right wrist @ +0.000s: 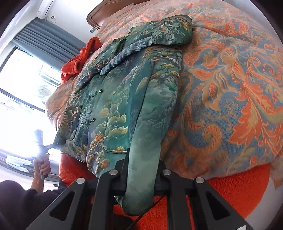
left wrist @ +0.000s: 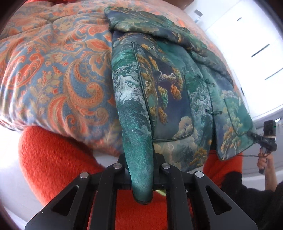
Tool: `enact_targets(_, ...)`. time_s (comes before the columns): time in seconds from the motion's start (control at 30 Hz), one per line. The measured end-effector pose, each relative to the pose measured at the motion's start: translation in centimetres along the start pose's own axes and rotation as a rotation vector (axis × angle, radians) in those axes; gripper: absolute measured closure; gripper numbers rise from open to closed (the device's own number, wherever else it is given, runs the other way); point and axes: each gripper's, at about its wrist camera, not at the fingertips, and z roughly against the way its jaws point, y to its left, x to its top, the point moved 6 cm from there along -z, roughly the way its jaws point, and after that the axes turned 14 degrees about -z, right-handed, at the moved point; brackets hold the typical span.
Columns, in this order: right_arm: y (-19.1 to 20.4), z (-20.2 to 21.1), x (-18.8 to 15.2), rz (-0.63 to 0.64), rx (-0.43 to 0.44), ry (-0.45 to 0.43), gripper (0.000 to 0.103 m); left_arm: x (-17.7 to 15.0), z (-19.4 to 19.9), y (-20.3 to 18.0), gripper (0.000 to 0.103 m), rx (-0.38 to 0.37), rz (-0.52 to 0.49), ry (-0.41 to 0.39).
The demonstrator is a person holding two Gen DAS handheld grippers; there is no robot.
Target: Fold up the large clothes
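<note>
A green jacket [left wrist: 169, 92] printed with trees and clouds lies front up on a paisley quilt [left wrist: 53, 70], its knot buttons fastened and its hem hanging over the quilt's near edge. My left gripper [left wrist: 140, 169] is shut on a rolled green fold at one lower side of the jacket. My right gripper [right wrist: 139, 169] is shut on the same kind of fold of the jacket [right wrist: 123, 99] at the opposite lower side. Each view also shows the other gripper in a person's hand, pinching the far hem corner: the right gripper [left wrist: 254, 136] and the left gripper [right wrist: 53, 145].
An orange fleece blanket [left wrist: 58, 159] lies under the quilt [right wrist: 230, 88] and shows below its edge. White drawers with dark handles [left wrist: 256, 47] stand to one side. A bright window [right wrist: 21, 85] with grey curtains and a wooden headboard [right wrist: 106, 10] lie on the other side.
</note>
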Motion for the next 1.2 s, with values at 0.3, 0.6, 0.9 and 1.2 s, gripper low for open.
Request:
enact_targets(0.3,3.8,6.9,-0.9,-0.118,0.342,-0.074,0.091,5.5,11.2,-1.1,0.093,-0.250,0.109,-0.323)
enact_targets(0.6,6.4,8.9,15.2,-0.167,0.446,-0.325,0.091,22.7,8.7,5.3,0.093,-0.241,0.198,-0.488)
enact_targets(0.9,4.4,-1.5,29.6,-0.268,0.277,-0.330,0.091,32.0,-3.6,10.9,0.093,-0.085,0.258,-0.316)
enact_targets(1.2,-1.5,-9.3,32.3,-0.436,0.243,-0.244,0.091,33.1,-9.6,12.9,0.078,-0.051,0.295,-0.194)
